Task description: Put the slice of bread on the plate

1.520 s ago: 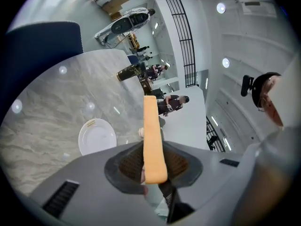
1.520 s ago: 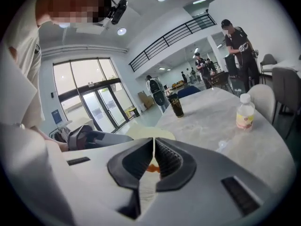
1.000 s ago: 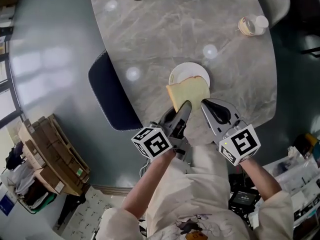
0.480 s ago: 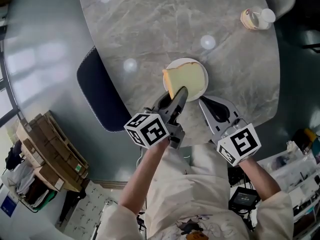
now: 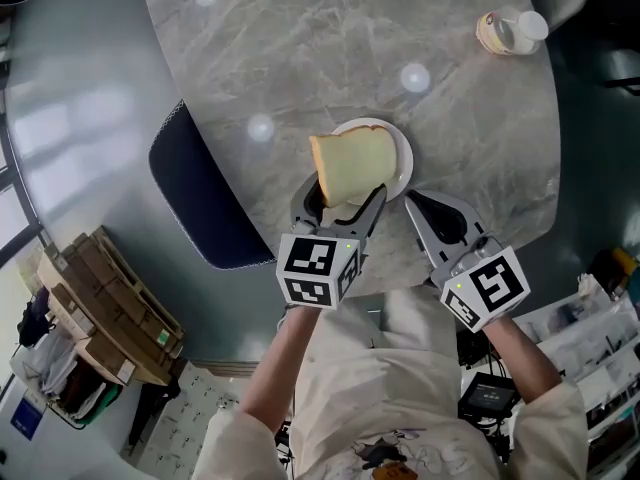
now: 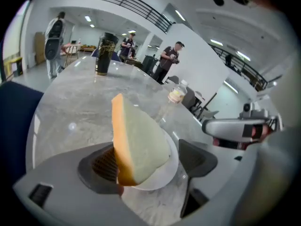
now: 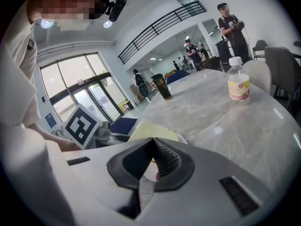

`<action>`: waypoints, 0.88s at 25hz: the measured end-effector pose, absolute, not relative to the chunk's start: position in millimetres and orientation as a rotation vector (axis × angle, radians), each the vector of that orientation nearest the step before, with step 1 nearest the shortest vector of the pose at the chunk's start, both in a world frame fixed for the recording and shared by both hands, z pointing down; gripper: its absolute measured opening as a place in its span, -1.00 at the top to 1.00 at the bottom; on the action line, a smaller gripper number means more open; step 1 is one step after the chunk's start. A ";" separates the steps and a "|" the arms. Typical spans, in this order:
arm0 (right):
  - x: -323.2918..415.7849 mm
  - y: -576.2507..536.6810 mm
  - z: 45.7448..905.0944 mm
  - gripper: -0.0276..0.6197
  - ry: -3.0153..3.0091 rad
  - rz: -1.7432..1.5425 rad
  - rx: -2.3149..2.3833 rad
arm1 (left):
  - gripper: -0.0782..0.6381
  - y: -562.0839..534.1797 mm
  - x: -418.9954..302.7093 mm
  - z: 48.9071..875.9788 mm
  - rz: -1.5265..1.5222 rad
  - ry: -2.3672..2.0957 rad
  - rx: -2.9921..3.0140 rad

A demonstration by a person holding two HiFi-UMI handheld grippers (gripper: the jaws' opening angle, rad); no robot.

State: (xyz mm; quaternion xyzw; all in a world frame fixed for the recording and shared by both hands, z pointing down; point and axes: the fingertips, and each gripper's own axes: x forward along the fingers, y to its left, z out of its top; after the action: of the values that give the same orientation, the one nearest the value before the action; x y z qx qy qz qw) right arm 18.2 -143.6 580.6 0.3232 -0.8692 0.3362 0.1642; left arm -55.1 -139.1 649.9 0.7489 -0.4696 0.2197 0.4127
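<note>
a rounded grey marble table [image 5: 330, 58] seen from above. its near edge curves just under both grippers, and its left edge runs beside a dark blue chair [image 5: 200, 198] tucked against it. far of the plate the marble lies open and wide. a small bottle [image 5: 508, 33] stands at the far right near the edge, well apart from the plate, and a dark cup [image 6: 103, 60] stands at the far end.

a white plate [image 5: 400, 148] sits near the near edge. the slice of bread [image 5: 348, 168] is over the plate's left half and sticks out past its left rim. in the left gripper view it stands on edge, long axis pointing up and leaning a little left, with the orange crust toward the camera and the pale broad face turned right.

the left gripper [image 5: 342, 203] has its jaws wide apart. the bread leans against the left pad, and the right pad stands clear of it. the right gripper [image 5: 415, 205] lies just right of the plate above the near edge, jaws pressed together tip to tip.
</note>
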 end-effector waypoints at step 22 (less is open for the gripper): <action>23.9 -124.9 570.0 0.91 -2.469 0.934 0.927 | -0.31 -89.0 -77.2 664.0 1.038 -1.086 1.960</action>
State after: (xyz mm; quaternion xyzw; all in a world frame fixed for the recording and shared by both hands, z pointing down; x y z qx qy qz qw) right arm 23.9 -124.9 570.0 0.3266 -0.8695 0.3287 0.1709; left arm -77.2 -89.0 664.0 0.7493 -0.4152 0.3968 0.3295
